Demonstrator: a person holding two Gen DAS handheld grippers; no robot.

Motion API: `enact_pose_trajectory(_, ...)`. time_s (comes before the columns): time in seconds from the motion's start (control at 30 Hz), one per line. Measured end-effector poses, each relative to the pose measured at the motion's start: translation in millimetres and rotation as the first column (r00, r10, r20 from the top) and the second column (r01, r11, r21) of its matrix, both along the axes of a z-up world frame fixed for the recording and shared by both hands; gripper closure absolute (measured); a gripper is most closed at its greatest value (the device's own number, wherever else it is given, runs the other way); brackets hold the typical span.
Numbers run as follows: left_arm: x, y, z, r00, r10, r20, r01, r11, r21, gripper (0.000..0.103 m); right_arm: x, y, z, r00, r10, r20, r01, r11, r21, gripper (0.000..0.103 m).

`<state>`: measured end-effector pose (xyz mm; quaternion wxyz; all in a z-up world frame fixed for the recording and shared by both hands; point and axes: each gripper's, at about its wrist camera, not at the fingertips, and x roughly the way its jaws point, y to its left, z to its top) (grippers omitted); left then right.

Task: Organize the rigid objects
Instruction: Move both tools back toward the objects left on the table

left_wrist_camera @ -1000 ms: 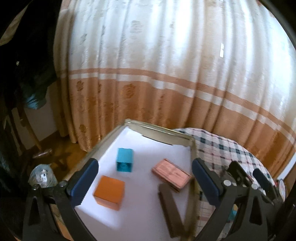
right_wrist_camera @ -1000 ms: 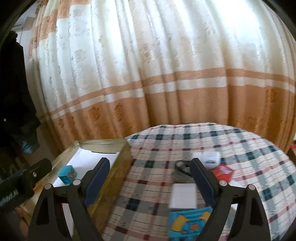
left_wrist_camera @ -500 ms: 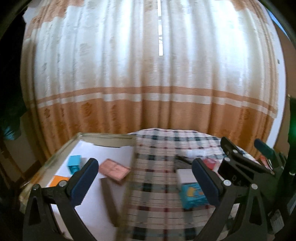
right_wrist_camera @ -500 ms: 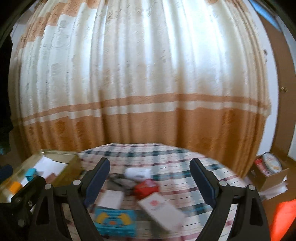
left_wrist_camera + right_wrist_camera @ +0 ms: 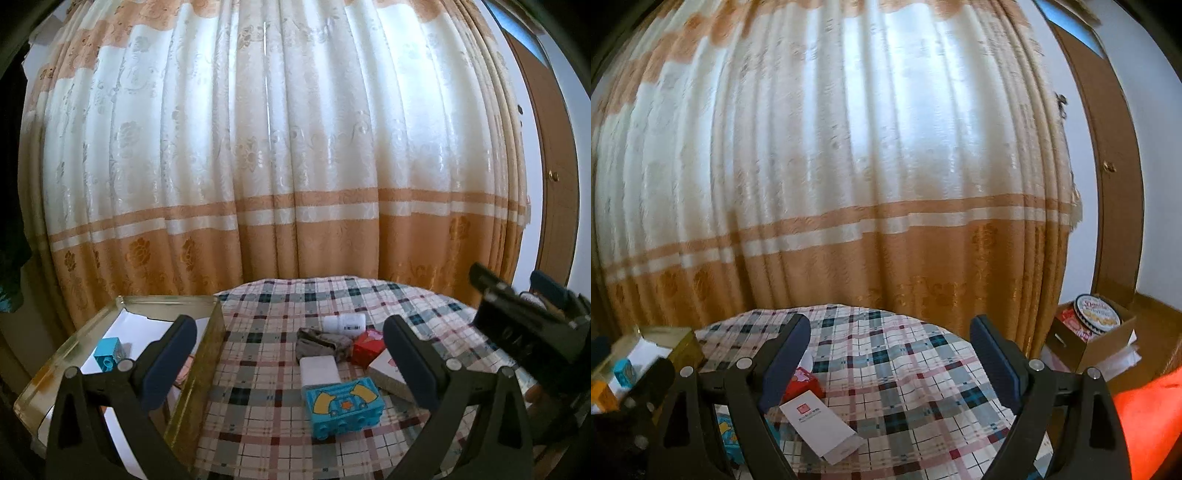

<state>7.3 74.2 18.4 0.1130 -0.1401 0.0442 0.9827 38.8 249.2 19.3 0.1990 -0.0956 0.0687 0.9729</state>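
Observation:
My left gripper (image 5: 286,363) is open and empty above the plaid table (image 5: 258,373). In front of it lie a blue toy block (image 5: 341,406), a white box (image 5: 319,370), a red box (image 5: 367,347), a white bottle (image 5: 345,323), a grey cloth (image 5: 321,341) and a flat white box (image 5: 386,371). A gold tray (image 5: 199,380) at the left holds a small blue cube (image 5: 108,352). My right gripper (image 5: 890,362) is open and empty over the table's right part; the flat white box (image 5: 818,421) lies at its left finger.
A cream and orange curtain (image 5: 277,166) hangs behind the table. A cardboard box with a biscuit tin (image 5: 1097,319) sits on the floor at the right, by a brown door (image 5: 1108,184). Something orange-red (image 5: 1148,424) is at the lower right.
Both grippers have swung to the right. The left view went from over the tray to the table's objects. The right view went from the table's middle to its right side.

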Motion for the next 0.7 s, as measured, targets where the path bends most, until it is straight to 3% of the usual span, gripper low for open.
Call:
enact_pose_trajectory(0.2,6,8,-4,0.999,-0.003,-0.032,0.002,0.999,-0.049,0.001,4,-4,0,1.000,-0.020,-0.001,0.020,1.000,0.013,0.013)
enact_pose_trajectory(0.43,8,4,-6,1.000,-0.005,0.005,0.005,0.999,-0.035,0.001,8,10,-4,0.999,-0.033,0.021,0.034,0.997,-0.073,0.011)
enact_pose_trajectory(0.57,11,-1,-5,1.000,-0.009,-0.006,0.008,1.000,-0.011,0.000,18,6,-3,0.999,-0.038,-0.002,0.037,0.997,-0.060,0.011)
enact_pose_trajectory(0.7,10,8,-8,0.998,-0.052,0.036,0.054,0.997,-0.055,0.000,16,1,-3,0.999,-0.035,0.015,0.036,0.999,-0.035,0.007)
